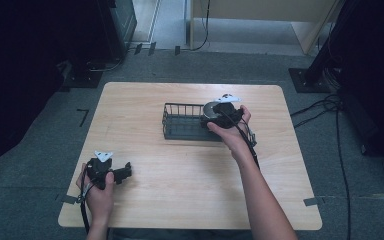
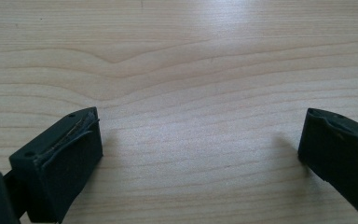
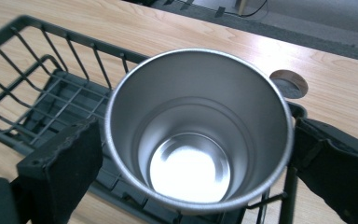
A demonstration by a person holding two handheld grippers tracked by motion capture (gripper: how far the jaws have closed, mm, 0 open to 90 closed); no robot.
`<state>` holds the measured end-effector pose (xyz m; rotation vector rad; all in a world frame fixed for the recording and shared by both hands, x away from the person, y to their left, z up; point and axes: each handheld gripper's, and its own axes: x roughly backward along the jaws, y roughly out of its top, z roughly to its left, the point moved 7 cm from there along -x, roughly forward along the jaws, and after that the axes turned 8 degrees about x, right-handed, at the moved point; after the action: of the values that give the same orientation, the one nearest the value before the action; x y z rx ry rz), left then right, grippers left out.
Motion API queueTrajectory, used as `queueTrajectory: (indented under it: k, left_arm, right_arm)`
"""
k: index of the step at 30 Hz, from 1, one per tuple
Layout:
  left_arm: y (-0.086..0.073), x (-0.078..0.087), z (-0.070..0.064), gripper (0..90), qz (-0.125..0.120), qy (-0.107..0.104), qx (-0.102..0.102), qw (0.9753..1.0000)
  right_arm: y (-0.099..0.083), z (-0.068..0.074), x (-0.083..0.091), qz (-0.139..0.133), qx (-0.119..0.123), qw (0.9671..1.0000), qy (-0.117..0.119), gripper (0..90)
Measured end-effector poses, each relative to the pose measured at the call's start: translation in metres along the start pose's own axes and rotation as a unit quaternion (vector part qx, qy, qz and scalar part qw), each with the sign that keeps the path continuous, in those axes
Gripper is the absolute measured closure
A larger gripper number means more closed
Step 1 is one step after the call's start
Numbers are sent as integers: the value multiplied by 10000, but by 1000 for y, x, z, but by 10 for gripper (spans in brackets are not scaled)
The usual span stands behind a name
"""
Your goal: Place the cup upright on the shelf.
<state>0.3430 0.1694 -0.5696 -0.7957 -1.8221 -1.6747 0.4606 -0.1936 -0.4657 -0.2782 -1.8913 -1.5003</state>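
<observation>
A shiny steel cup (image 3: 196, 93) stands upright and empty between the black jaws of my right gripper (image 3: 196, 135), which press on both of its sides. In the high view the cup (image 1: 210, 109) and the right gripper (image 1: 216, 116) sit over the right end of a dark wire basket (image 1: 180, 122). The basket's wire wall and floor (image 3: 42, 93) show behind and under the cup. My left gripper (image 1: 122, 172) rests near the table's front left corner. Its jaws are spread wide over bare wood, and the left gripper (image 2: 200, 126) holds nothing.
The light wooden table (image 1: 180, 190) stands on a grey carpet. A round cable hole (image 3: 288, 83) lies in the tabletop just beyond the basket. Cables (image 1: 325, 107) and a black stand base (image 1: 307, 80) lie on the floor at the right.
</observation>
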Motion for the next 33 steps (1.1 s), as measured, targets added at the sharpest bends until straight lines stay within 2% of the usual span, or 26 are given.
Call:
queueTrajectory:
  k: [4, 7, 10, 14, 21, 25, 33]
  left_arm:
    - [0, 0, 0, 0, 0, 0, 2, 10000]
    - [0, 0, 0, 0, 0, 0, 0, 10000]
    - [0, 0, 0, 0, 1, 1, -1, 10000]
    - [0, 0, 0, 0, 1, 1, 0, 10000]
    - [0, 0, 0, 0, -11, -1, 7, 10000]
    - [0, 0, 0, 0, -8, 1, 6, 10000]
    - [0, 0, 0, 0, -7, 0, 0, 10000]
  right_arm:
    - [1, 0, 10, -56, 20, 9999, 82, 4]
    - [1, -1, 15, -59, 95, 9999, 69, 0]
    - [-1, -5, 29, -128, 150, 9998, 38, 0]
    - [-5, -9, 39, -190, 118, 9997, 14, 0]
    - [-22, -18, 59, -227, 108, 9997, -17, 0]
    - [-34, -25, 71, -245, 87, 9996, -140, 0]
    - [-59, -40, 87, -251, -111, 9993, -259, 0]
